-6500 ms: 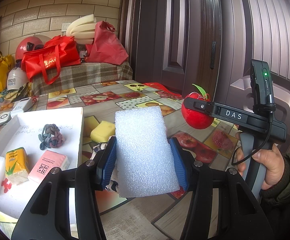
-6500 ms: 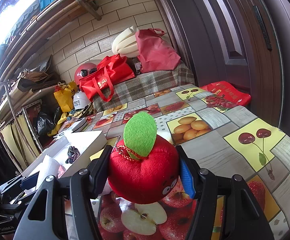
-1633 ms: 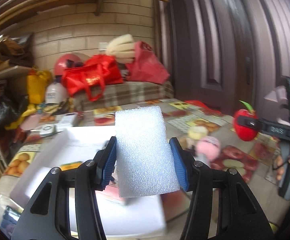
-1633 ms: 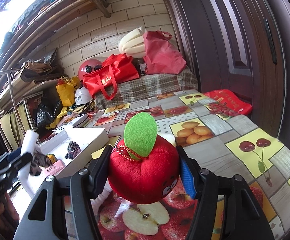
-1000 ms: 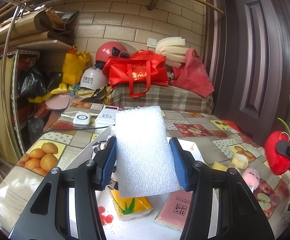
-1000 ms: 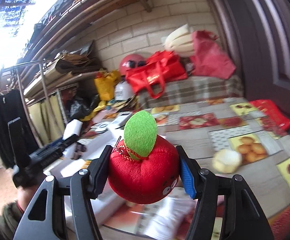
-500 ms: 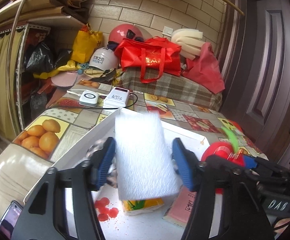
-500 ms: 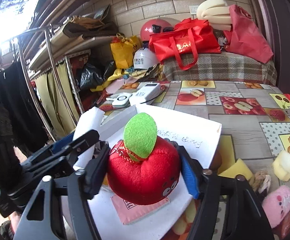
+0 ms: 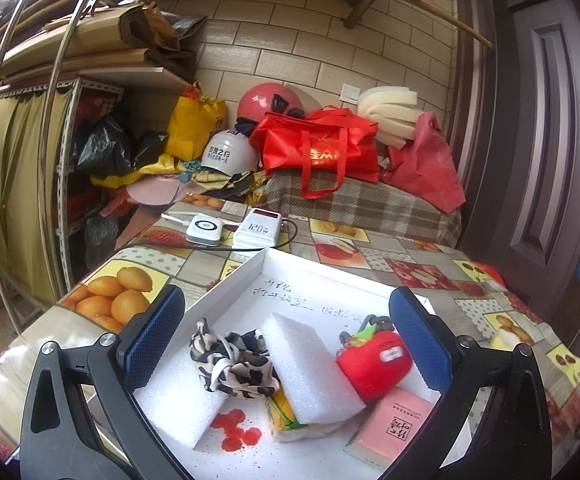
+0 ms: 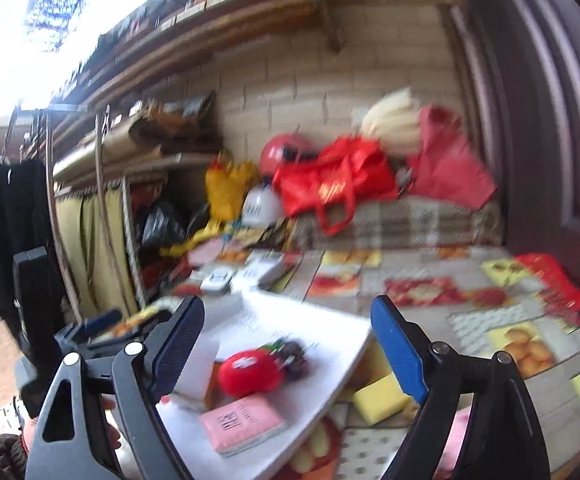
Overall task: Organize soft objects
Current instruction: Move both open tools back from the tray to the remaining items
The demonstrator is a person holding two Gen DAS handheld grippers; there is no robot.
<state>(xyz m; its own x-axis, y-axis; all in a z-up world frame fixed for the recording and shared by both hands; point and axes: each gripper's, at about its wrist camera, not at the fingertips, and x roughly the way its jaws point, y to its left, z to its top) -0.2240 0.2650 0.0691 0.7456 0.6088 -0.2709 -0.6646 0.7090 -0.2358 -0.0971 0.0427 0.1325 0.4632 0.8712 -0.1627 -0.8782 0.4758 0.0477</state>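
Note:
A white box lid (image 9: 329, 280) (image 10: 329, 364) lies on the fruit-print table. In it a white foam pad (image 9: 309, 368) leans on a yellow-green carton (image 9: 282, 416), with the red plush apple (image 9: 373, 364) (image 10: 250, 372) on its side beside it. A black-and-white scrunchie (image 9: 234, 364), a second foam block (image 9: 182, 404) and a pink tissue pack (image 9: 389, 428) (image 10: 242, 424) share the lid. My left gripper (image 9: 290, 344) hangs over the lid, jaws opening wide, pads off everything. My right gripper (image 10: 290, 344) is above the lid's right edge, jaws opening, with nothing between them.
A yellow sponge (image 10: 381, 398) and a pink plush (image 10: 455, 436) lie on the table right of the lid. Two white chargers (image 9: 230, 232) with cables sit behind it. Red bags (image 9: 321, 152), helmets and foam rolls crowd the back. A dark door (image 9: 549, 140) stands at right.
Both grippers let go. The foam pad dropped from the left jaws into the lid and the plush apple dropped from the right jaws beside it. The right gripper pulled back and up.

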